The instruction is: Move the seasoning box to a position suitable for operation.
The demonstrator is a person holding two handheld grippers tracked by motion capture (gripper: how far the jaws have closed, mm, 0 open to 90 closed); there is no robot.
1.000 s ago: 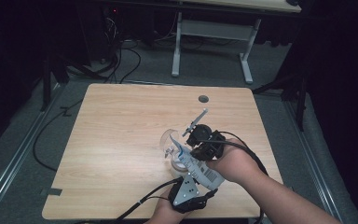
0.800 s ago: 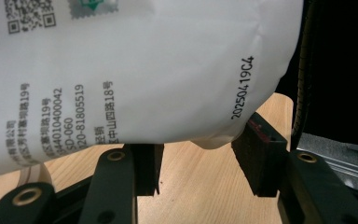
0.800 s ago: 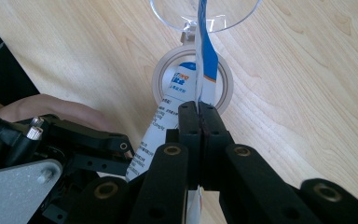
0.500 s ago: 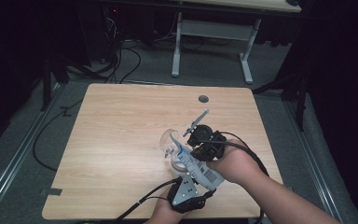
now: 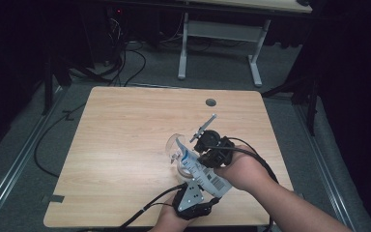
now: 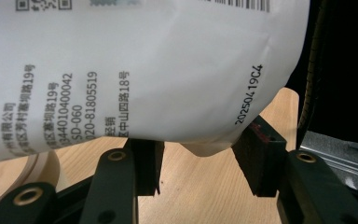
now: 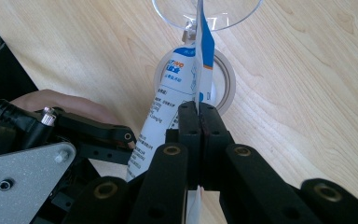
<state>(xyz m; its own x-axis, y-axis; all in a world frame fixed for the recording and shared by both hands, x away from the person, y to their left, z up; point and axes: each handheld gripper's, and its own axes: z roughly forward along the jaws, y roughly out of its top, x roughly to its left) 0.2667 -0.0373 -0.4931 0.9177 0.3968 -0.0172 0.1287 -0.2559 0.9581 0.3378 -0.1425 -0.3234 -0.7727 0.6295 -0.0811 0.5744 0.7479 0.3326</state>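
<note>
Counter (image 5: 125,145), light wood, carries the work near its front edge. A white refill pouch (image 5: 204,175) with blue print is held tilted, its spout end over a clear glass bowl (image 5: 175,143) just beyond both jaws. Left gripper (image 6: 200,161): jaws half wide, clamping the pouch's fat lower end. Right gripper (image 7: 199,122): jaws pressed tight on the flat seam edge. A tape ring (image 7: 223,81) lies under the pouch. Judged: pouch gripped and aimed (no liquid visible in the bowl); emptying remains.

right gripper (image 7: 199,114) pinched fully closed, left gripper (image 6: 198,161) half spread, both near the table's front edge.
</note>
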